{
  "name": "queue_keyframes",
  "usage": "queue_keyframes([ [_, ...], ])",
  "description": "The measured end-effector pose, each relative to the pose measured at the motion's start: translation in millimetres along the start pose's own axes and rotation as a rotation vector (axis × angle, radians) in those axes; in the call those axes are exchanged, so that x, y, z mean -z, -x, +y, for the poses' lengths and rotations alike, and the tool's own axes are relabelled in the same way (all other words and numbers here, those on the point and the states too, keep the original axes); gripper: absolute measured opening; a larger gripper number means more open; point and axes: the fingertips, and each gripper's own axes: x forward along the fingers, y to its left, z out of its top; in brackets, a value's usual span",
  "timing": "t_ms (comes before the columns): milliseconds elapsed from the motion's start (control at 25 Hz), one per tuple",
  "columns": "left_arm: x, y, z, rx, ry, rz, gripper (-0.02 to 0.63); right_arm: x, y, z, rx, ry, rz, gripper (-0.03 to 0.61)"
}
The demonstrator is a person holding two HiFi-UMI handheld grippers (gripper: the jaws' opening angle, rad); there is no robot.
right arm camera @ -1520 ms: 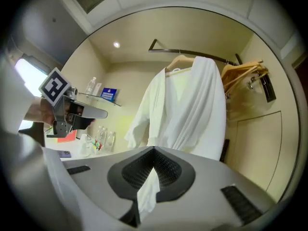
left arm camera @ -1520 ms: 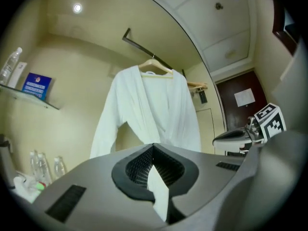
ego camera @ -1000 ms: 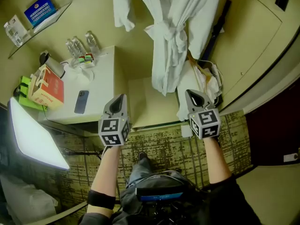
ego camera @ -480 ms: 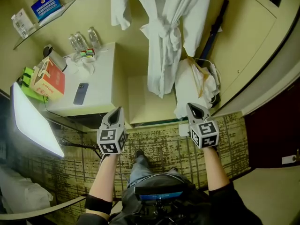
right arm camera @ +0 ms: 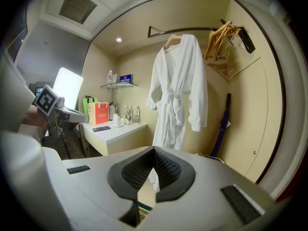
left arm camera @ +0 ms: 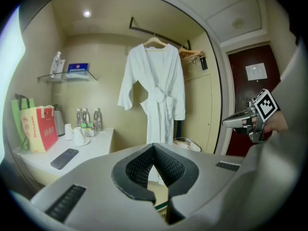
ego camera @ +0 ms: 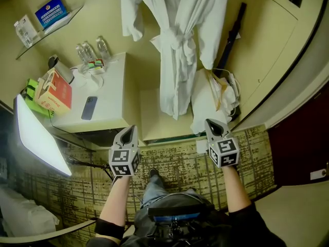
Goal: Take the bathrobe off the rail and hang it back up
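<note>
Jaws pressed together on both sides, nothing in either: the left tool [ego camera: 130, 130] is closed and empty, and the right tool [ego camera: 211, 123] matches it. Straight ahead of them and well above, the bathrobe [ego camera: 180, 45] hangs full length from its hanger [right arm camera: 172, 38] on the rail [right arm camera: 204, 29], with the belt knotted at the waist. Both tools sit low and well short of the cloth, so I read this as the run-in to the lift.

To do it well, open up early and go high. Aim for the hanger's shoulders rather than loose towelling, one tool on each side of the collar. Pinching fabric alone would likely drag the robe off the hanger. Raise the hook clear of the rail before drawing back. Mind the spare wooden hangers [right arm camera: 222, 35] just right of the hook, which could snag. The worktop [ego camera: 110, 94], off beyond the left tool, is well clear.
</note>
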Motion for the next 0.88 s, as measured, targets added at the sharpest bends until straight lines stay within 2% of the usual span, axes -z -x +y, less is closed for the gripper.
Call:
queue_keyframes([
  [400, 1.2, -3.6, 12.8, -0.002, 0.043, 0.005, 0.000, 2.9, -16.1, 12.7, -0.019, -0.011, 0.016, 0.017],
  [880, 7.7, -18.0, 31.6, -0.013, 0.052, 0.024, 0.000, 5.4, -43.6, 18.3, -0.025, -0.022, 0.021, 0.017],
])
